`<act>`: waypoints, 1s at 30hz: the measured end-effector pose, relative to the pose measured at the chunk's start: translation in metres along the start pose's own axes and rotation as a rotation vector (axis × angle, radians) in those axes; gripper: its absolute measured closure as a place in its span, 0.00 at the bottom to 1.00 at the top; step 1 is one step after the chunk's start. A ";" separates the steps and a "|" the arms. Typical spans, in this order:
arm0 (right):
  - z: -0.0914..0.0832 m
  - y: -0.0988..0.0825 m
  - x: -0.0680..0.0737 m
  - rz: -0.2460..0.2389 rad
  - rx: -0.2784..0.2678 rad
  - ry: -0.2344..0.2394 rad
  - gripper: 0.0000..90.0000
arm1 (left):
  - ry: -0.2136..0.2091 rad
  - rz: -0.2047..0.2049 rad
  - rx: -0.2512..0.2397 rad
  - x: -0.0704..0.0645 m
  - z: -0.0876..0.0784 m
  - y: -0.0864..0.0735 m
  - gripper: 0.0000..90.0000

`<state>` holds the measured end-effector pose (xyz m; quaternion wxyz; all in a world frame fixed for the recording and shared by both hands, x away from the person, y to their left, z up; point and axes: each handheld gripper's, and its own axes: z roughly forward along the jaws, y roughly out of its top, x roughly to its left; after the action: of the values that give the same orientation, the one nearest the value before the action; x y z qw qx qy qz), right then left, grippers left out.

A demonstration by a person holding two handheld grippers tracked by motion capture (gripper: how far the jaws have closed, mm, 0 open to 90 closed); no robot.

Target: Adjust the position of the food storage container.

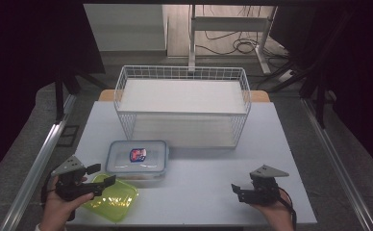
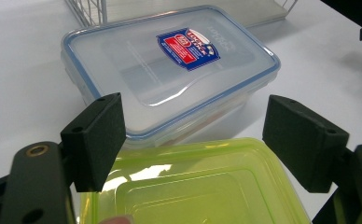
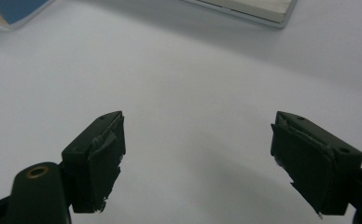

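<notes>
Hovering over one green lid (image 1: 111, 198) at the table's (image 1: 199, 192) near left corner, the left gripper (image 1: 98, 179) spreads its jaws wide, holding nothing. One clear lidded container (image 1: 137, 157) touches the green lid's far edge before one wire basket (image 1: 182, 103). The right gripper (image 1: 240, 191) gapes empty.

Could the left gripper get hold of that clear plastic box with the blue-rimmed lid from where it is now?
Probably yes. The left gripper hovers open above the green translucent plastic lid, and the clear plastic box with the blue-rimmed lid lies just beyond it with nothing between. Whether the open jaws span the box is unclear.
</notes>
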<state>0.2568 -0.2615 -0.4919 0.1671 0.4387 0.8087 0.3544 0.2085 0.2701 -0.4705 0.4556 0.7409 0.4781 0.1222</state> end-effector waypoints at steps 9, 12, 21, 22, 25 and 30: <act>0.001 0.005 -0.004 0.031 0.041 0.012 0.23 | 0.017 -0.033 0.044 0.005 0.002 -0.001 0.26; 0.001 0.006 -0.005 0.022 0.049 0.014 0.23 | 0.031 -0.029 0.063 0.006 0.003 0.001 0.26; -0.003 0.012 -0.008 0.033 0.068 0.021 0.28 | 0.103 -0.031 0.093 0.024 0.000 0.011 0.37; -0.003 0.012 -0.008 0.027 0.072 0.019 0.28 | 0.109 -0.041 0.094 0.028 -0.001 0.012 0.38; -0.003 0.011 -0.008 0.021 0.074 0.021 0.28 | 0.127 -0.057 0.101 0.038 -0.001 0.014 0.51; -0.003 0.010 -0.009 0.022 0.068 0.020 0.28 | 0.138 -0.068 0.128 0.054 0.002 0.021 0.85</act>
<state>0.2659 -0.2665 -0.4828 0.1402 0.4494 0.8170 0.3331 0.2497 0.3100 -0.4688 0.3771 0.7417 0.5401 0.1263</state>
